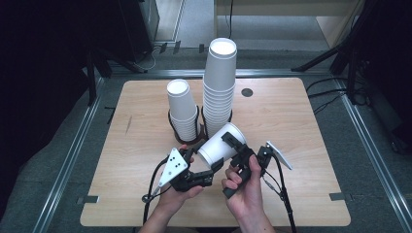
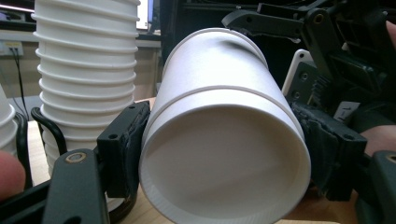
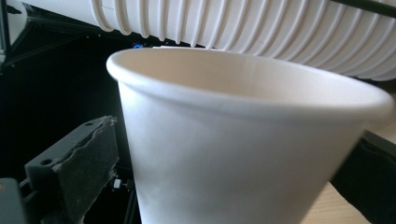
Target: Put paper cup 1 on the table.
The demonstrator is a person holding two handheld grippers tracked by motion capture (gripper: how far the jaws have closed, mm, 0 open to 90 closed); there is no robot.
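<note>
A white paper cup (image 1: 218,145) lies on its side in the air between my two grippers, just in front of the stacks. My left gripper (image 1: 208,171) is shut on it, and in the left gripper view both pads press the sides of the cup (image 2: 219,140) near the round end facing the camera. From the right, my right gripper (image 1: 236,145) holds the other part, one jaw lying on top. In the right gripper view the cup (image 3: 243,154) sits between the jaws with its open rim uppermost. The right gripper (image 2: 327,46) also appears behind the cup.
A tall stack of white cups (image 1: 221,82) and a shorter stack (image 1: 180,109) stand in black wire holders at mid-table, close behind the held cup. A small black disc (image 1: 247,92) lies on the wooden table (image 1: 301,126). Cables trail off the near edge.
</note>
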